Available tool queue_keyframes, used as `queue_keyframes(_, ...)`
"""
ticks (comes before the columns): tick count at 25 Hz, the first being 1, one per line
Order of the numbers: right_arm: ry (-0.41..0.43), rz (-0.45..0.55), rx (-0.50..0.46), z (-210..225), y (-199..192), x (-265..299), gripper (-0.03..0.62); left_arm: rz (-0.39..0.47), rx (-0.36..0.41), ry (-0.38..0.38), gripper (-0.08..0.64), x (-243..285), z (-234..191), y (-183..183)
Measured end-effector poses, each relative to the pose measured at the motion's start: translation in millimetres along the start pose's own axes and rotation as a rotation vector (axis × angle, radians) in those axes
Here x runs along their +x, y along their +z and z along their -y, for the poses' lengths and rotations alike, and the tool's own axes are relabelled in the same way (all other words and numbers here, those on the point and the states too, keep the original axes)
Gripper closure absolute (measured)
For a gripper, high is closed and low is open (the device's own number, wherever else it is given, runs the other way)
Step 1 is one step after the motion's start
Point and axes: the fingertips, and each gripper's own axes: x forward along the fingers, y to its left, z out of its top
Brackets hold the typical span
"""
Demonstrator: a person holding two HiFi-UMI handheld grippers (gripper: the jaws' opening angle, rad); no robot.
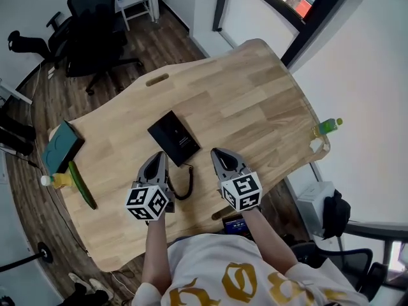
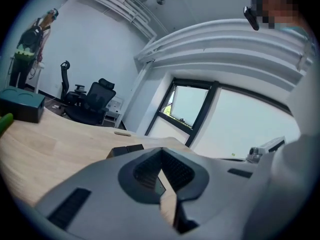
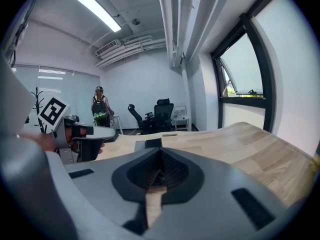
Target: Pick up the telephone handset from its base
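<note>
Overhead, only the head view gives the layout. The wooden table (image 1: pixel 255 88) carries the black telephone (image 1: pixel 174 137), lying flat near the middle. Its coiled cord (image 1: pixel 185 185) trails toward the near edge between the two tools. I cannot tell the handset apart from the base at this sharpness. A teal box (image 1: pixel 62 146) sits at the table's left end and a green bottle (image 1: pixel 327 126) at its right edge.

Only the right gripper view shows a standing person (image 3: pixel 100 111) far across the room.

Both forearms reach forward side by side, tools tipped slightly downward.
- Left gripper (image 1: pixel 159 154): tips just beside the telephone's near edge, contact undecidable. Jaws pressed together, nothing between.
- Right gripper (image 1: pixel 215 152): near the telephone's right corner, not touching. Jaws likewise together and empty.
</note>
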Motion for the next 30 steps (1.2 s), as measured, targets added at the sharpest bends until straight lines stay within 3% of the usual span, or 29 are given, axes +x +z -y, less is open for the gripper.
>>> queue_keyframes(18,0.043,-0.007,-0.043,-7.4,4.6,16.5,0.588,0.052,-0.06,0.047,0.554,-5.5,-16.2,2.9)
queue_keyframes(30,0.088,-0.045,-0.086,-5.5,-5.5,37.8,0.588,0.011,-0.061,0.061,0.554,3.0,-22.8,-11.2)
